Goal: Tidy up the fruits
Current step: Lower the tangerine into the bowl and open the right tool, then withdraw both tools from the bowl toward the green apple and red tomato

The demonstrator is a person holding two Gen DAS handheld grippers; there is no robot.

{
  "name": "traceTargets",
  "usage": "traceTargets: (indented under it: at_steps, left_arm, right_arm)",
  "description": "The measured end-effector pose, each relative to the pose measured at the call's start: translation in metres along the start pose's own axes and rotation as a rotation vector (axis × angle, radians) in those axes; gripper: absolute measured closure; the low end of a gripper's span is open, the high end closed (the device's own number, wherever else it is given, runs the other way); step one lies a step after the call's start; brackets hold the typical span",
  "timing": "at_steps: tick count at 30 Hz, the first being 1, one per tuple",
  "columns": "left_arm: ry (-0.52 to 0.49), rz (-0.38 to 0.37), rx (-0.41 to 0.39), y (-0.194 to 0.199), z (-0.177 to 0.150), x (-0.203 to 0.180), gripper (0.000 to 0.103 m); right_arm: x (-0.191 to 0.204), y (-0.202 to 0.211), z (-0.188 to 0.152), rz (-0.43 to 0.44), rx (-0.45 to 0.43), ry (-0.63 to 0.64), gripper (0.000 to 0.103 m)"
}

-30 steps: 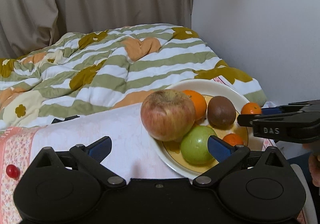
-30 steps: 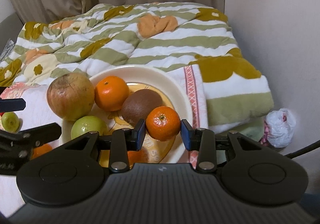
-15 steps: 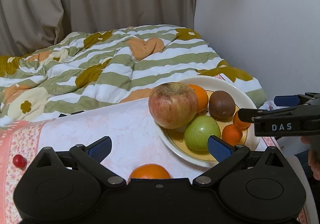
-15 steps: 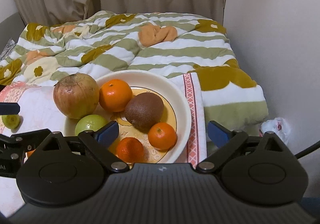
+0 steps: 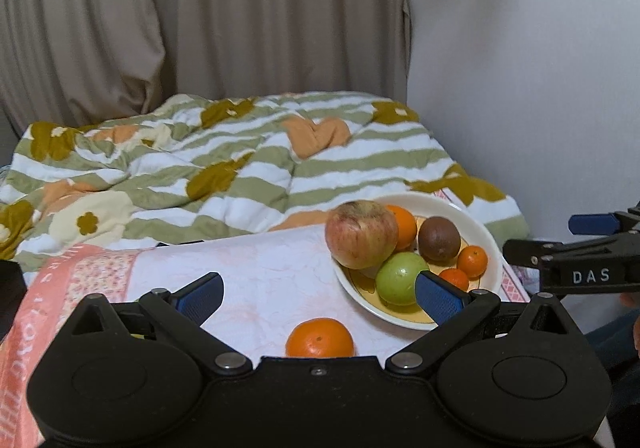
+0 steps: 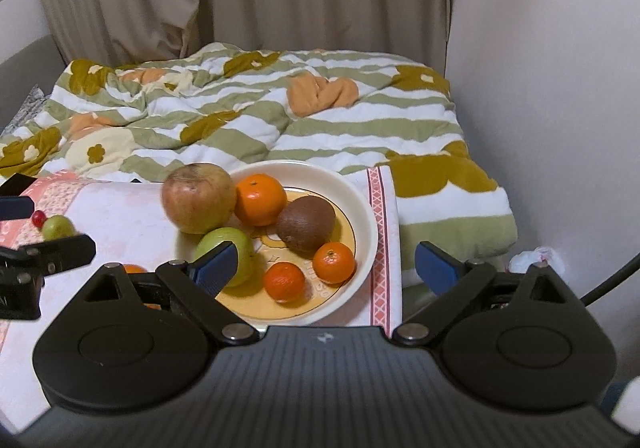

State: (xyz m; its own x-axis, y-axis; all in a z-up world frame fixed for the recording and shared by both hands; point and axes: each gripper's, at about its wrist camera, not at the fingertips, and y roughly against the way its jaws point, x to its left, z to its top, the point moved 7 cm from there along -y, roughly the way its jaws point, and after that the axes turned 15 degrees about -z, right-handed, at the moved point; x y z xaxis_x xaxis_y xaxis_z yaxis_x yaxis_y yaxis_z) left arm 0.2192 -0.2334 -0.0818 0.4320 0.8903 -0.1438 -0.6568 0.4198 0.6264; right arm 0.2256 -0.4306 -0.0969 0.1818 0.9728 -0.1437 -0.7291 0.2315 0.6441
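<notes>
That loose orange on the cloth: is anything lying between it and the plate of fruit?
No. In the left wrist view, only bare pink-white cloth separates the loose orange from the plate; they sit apart.

Orange [image 5: 320, 338] on the cloth, lower part hidden behind left tongs [image 5: 319, 294].

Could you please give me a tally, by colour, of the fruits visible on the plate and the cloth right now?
Orange citrus fruits: 4
Green round fruits: 2
Reddish-yellow apple: 1
Brown kiwi: 1
Small red cherry-like fruit: 1
Total: 9
</notes>
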Motion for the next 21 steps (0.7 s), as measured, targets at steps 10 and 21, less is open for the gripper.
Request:
traceTargets:
  at_steps: [10, 21]
  left_arm:
    - [0.031, 0.071, -0.055, 0.066, -0.010, 0.020, 0.000]
    - [-0.025, 0.097, -0.056, 0.107, -0.025, 0.089, 0.000]
  right_arm:
    - [0.012, 0.057, -0.001, 0.034, -0.035, 0.029, 0.000]
    - [0.055, 0.099, -0.010, -0.020, -0.041, -0.012, 0.000]
